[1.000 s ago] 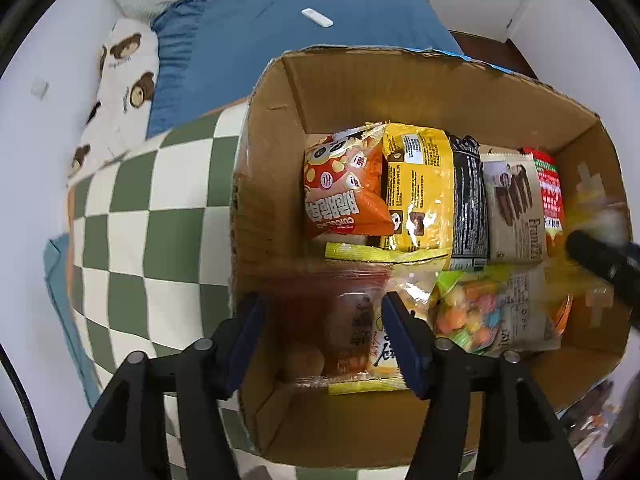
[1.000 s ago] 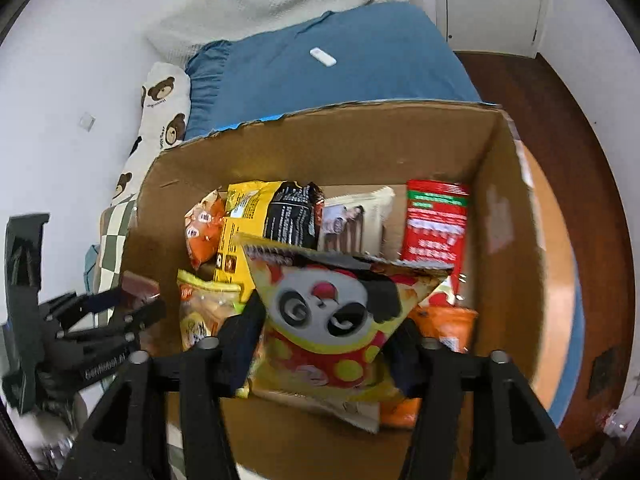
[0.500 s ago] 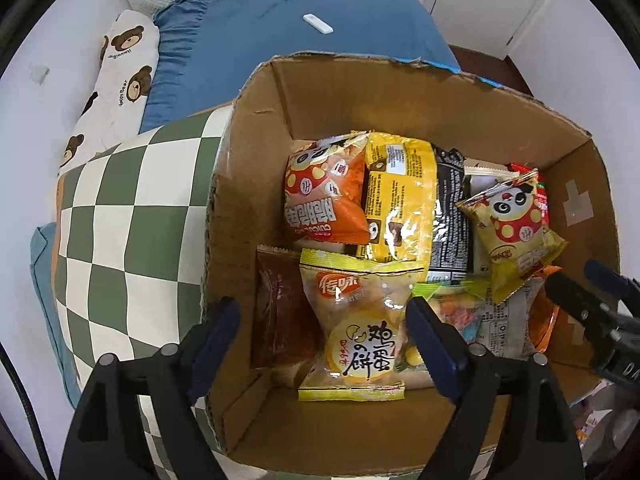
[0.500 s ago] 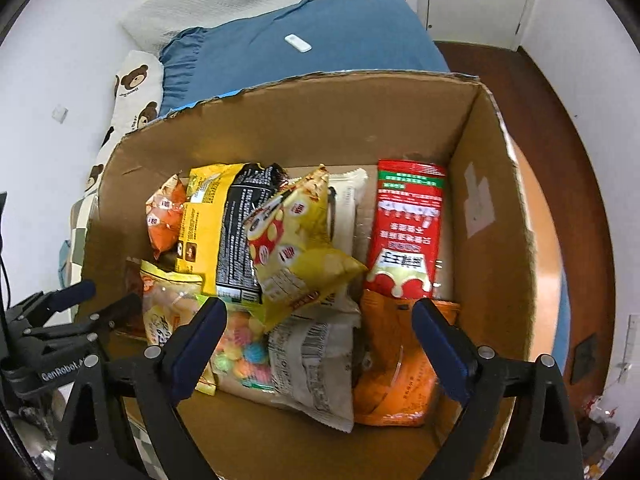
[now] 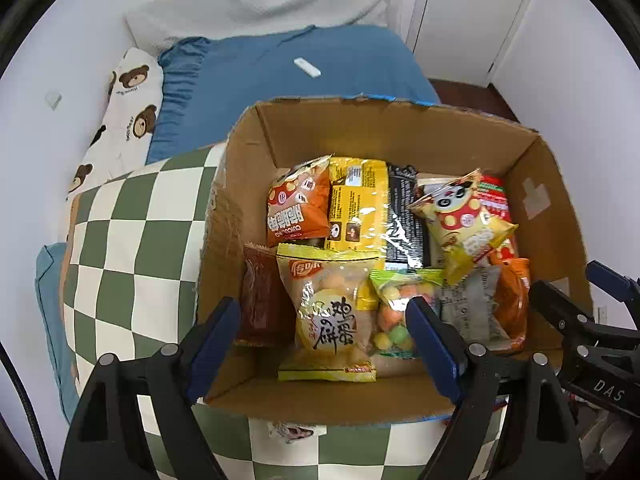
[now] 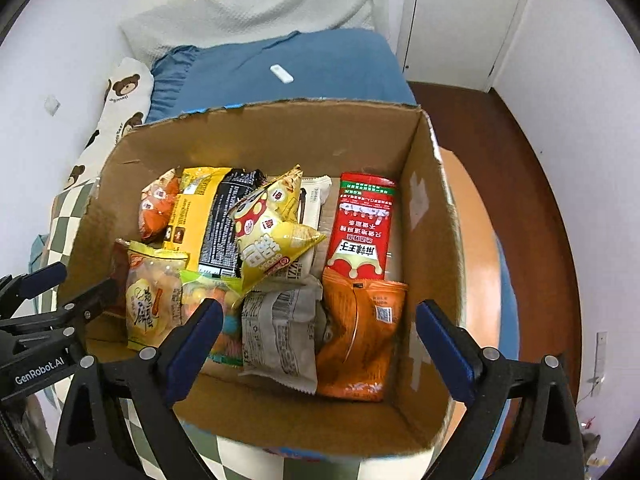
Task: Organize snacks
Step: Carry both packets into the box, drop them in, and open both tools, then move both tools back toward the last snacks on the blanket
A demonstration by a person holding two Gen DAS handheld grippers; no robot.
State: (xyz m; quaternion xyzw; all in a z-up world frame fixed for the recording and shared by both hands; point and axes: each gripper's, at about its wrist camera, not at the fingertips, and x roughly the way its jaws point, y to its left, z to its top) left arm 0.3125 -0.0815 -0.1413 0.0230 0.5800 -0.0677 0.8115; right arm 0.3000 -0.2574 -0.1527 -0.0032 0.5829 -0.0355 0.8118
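Brown cardboard box (image 5: 552,240). Inside: orange puff bag (image 5: 296,208) w/ white dots at box's far-left corner, yellow pack (image 5: 358,208) next to it, then black pack (image 5: 404,220). Yellow panda bag (image 6: 272,232) w/ red dots lies mid-box; red-and-green pack (image 6: 362,224) by box's right wall, plain orange bag (image 6: 360,336) nearer than it. Clear bag of multicolour candy balls (image 5: 394,312), green top. Under box: green/white checker cloth (image 5: 120,232). Beyond box: blue blanket (image 5: 280,68), white pillow w/ brown bears (image 5: 128,108).

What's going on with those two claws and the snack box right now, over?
Both claws open, just released, nothing between them: left claw, right claw. Yellow panda snack bag lies atop packets in brown cardboard box. Nothing in the way.
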